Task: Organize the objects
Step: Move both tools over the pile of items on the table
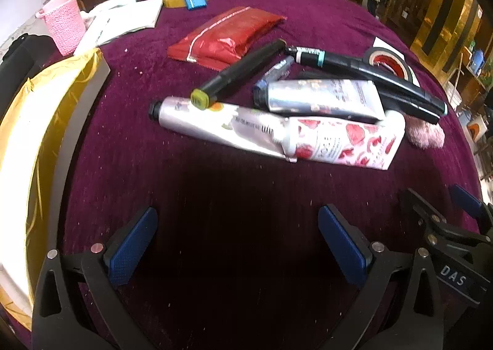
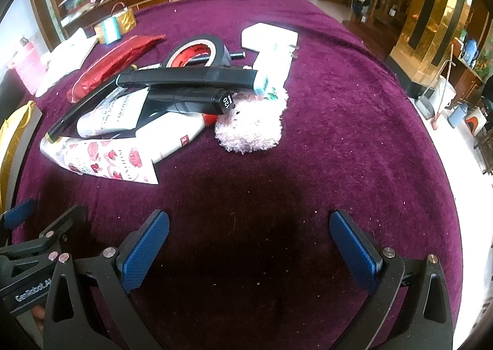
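Both the left gripper (image 1: pixel 237 245) and right gripper (image 2: pixel 249 251) hang spread and empty over the purple cloth (image 2: pixel 339 134), and beyond lies the piled rose-print tube (image 1: pixel 342 142), soft and slippery, best pinched mid-body, under stiff markers (image 1: pixel 240 73)

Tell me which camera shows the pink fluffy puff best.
The right wrist view: the pink fluffy puff lies almost whole, only its top under a marker. The left wrist view catches just a pink corner behind the tubes.

"120" on black marker cap (image 2: pixel 226 101). "DAS" on right gripper (image 1: pixel 453 279) body, "GenRobot.AI" on left gripper (image 2: pixel 32 293) body. Tube print unreadable.
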Demonstrator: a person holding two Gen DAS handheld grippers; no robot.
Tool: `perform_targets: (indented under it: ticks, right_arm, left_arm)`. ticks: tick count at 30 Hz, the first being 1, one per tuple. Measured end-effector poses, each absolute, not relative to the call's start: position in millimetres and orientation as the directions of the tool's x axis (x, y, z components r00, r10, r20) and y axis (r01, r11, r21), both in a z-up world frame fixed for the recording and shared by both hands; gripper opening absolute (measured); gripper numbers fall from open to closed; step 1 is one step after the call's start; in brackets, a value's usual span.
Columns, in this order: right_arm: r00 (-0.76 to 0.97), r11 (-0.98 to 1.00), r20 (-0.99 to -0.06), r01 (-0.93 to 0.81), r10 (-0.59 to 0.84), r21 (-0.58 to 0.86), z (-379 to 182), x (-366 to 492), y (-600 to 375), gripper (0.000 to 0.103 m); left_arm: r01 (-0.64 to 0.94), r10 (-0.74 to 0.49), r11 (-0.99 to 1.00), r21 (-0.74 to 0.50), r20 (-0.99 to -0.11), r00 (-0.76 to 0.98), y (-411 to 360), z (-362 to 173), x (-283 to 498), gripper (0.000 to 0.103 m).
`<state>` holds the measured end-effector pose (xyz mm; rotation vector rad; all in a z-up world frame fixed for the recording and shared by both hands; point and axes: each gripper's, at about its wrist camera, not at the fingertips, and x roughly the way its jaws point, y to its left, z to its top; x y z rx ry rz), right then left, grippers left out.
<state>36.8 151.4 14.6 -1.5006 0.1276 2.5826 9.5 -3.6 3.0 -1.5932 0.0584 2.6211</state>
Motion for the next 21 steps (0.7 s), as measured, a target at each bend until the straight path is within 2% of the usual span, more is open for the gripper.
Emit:
perform_targets:
  ticks: [6,10,13,15,17,20,21]
  right_arm:
    - [-0.471,-0.988,-0.879,-0.152,0.071,0.002,17,36,152,0.102]
    - [-0.404,-0.995,-0.914,-0.103,0.037,0.005,18,30,153,0.102]
    - [-0.379,-0.997,-0.926,-0.080,0.011,0.021,28,34,157,0.101]
    - [-0.434,-0.997,-0.900,-0.073,0.050,-0.020,51,43,158,0.102]
    - [-0.546,-0.996,-0.833,-0.058,0.094,-0.075,88,57,153,0.102]
    - [-0.721,-0.993,-0.685,-0.030,0.104,-0.118,140,78,136,0.102]
    - [-0.749,-0.996,-0.661,0.011,0.051,-0.089,150,78,129,0.102]
  left_arm:
    - [-0.092,0.042,-0.996,-0.001,-0.898,-0.439,-5,3,16,0.103]
    - [-0.131,0.047,-0.991,-0.001,-0.938,-0.345,-8,4,7,0.103]
    - [-0.137,0.098,-0.989,-0.054,-0.937,-0.334,-21,18,10,0.099]
    - [-0.135,0.156,-0.985,-0.110,-0.903,-0.401,-37,41,20,0.099]
    - [-0.134,0.207,-0.978,-0.160,-0.822,-0.530,-58,80,39,0.099]
    - [-0.137,0.172,-0.985,-0.106,-0.673,-0.719,-81,133,68,0.100]
    - [-0.136,0.168,-0.986,-0.099,-0.643,-0.748,-89,145,70,0.103]
